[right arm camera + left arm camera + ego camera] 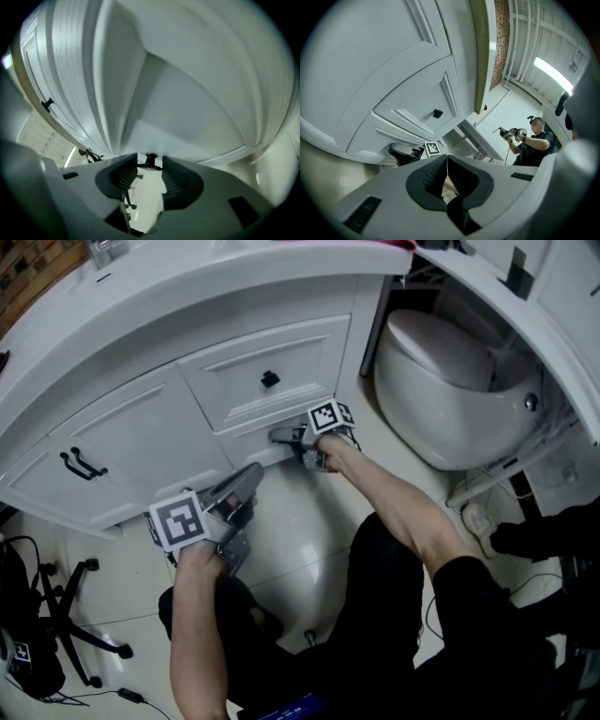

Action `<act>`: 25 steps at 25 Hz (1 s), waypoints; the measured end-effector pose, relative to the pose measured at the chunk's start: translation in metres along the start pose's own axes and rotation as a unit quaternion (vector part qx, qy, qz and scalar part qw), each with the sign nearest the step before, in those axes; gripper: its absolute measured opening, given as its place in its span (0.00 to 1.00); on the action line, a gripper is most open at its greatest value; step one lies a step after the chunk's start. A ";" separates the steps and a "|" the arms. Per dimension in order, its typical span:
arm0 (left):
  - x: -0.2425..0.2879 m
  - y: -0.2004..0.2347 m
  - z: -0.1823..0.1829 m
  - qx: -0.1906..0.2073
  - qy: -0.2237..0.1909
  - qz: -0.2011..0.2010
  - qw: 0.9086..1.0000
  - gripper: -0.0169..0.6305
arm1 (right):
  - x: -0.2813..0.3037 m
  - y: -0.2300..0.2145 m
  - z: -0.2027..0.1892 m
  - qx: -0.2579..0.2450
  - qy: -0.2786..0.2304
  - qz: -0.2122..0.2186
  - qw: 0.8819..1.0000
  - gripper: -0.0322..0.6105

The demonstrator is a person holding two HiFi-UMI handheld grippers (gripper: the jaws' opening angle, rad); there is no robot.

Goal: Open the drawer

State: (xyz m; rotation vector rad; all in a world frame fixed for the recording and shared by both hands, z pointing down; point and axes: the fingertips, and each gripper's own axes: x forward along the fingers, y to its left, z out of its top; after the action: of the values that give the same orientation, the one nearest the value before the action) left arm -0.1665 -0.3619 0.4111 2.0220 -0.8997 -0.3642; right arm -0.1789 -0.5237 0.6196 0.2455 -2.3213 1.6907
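Note:
The white vanity (141,427) has two stacked drawers. A black knob (270,379) marks the upper drawer; the lower drawer (246,432) sits just under it. My right gripper (279,436) is pressed up to the lower drawer's front. In the right gripper view its jaws (150,164) close on the small black knob (151,160), which spans the gap between the tips. My left gripper (255,470) hovers low beside the cabinet's base, shut with its pads (436,173) meeting and nothing in them. The left gripper view also shows the right gripper (405,152) at the drawer.
A white toilet (450,381) stands right of the vanity. Two black handles (82,463) sit on the cupboard doors at the left. A black chair base (75,615) and cables lie on the tiled floor at lower left. A person (532,145) stands far off.

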 end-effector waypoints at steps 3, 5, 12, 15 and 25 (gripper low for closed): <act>-0.003 0.002 0.001 0.000 -0.002 0.005 1.000 0.01 | -0.001 0.001 0.000 -0.010 0.002 -0.010 1.000 0.33; -0.004 0.002 0.002 -0.001 -0.004 0.006 1.000 0.01 | -0.002 0.001 -0.001 -0.005 0.001 -0.010 1.000 0.32; -0.007 -0.001 0.002 -0.001 -0.007 0.007 1.000 0.01 | -0.003 -0.002 -0.001 0.005 -0.005 -0.009 1.000 0.32; -0.009 -0.002 0.002 0.000 -0.009 0.006 1.000 0.01 | -0.004 -0.003 -0.002 0.008 -0.005 -0.011 1.000 0.32; -0.012 -0.004 0.003 0.004 -0.012 0.004 1.000 0.01 | -0.010 0.003 -0.023 -0.015 0.029 -0.016 0.999 0.32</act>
State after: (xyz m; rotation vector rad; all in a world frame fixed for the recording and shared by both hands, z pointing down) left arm -0.1747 -0.3538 0.4046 2.0245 -0.9259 -0.3820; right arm -0.1680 -0.5008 0.6201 0.2235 -2.2867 1.6252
